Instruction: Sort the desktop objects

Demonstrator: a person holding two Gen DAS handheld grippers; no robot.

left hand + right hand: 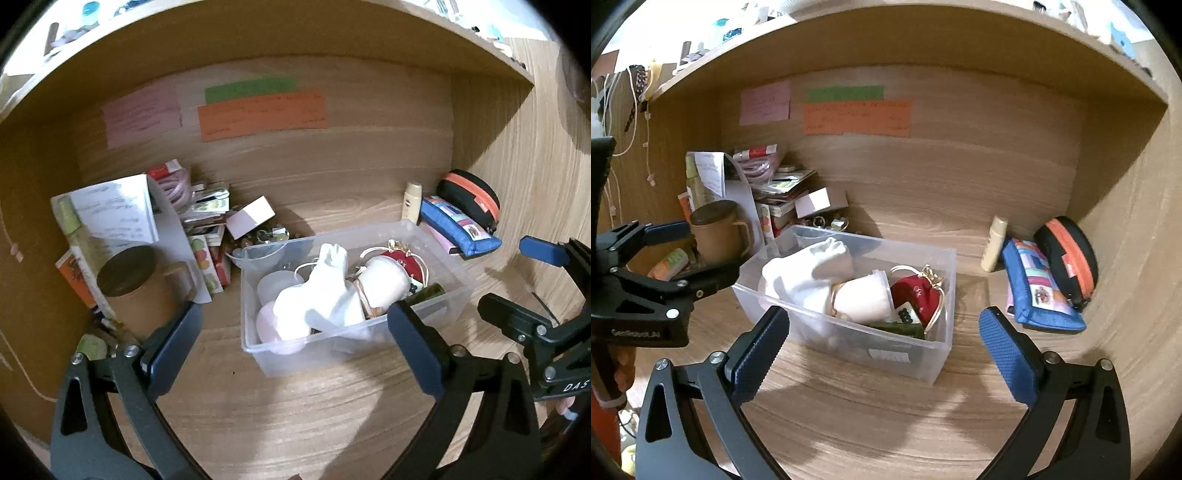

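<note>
Both the left gripper (pixel 295 347) and the right gripper (pixel 884 349) hung wide open and empty, flanking the clear bin (pixel 938 354) mid-desk. Apparently the collecting point, it held a white cloth (pixel 809 269) and red pouch (pixel 919 299); the blue pouch (pixel 1039 295) lay unsorted by the desk's right wall.

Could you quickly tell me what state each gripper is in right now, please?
Left gripper: jaws open, holding nothing.
Right gripper: jaws open, holding nothing.

Storage bin (pixel 934 258) at desk centre holding a sock (pixel 809 269) and cup (pixel 864 295); mug (pixel 718 232) left, pencil case (pixel 1039 295) right.
</note>
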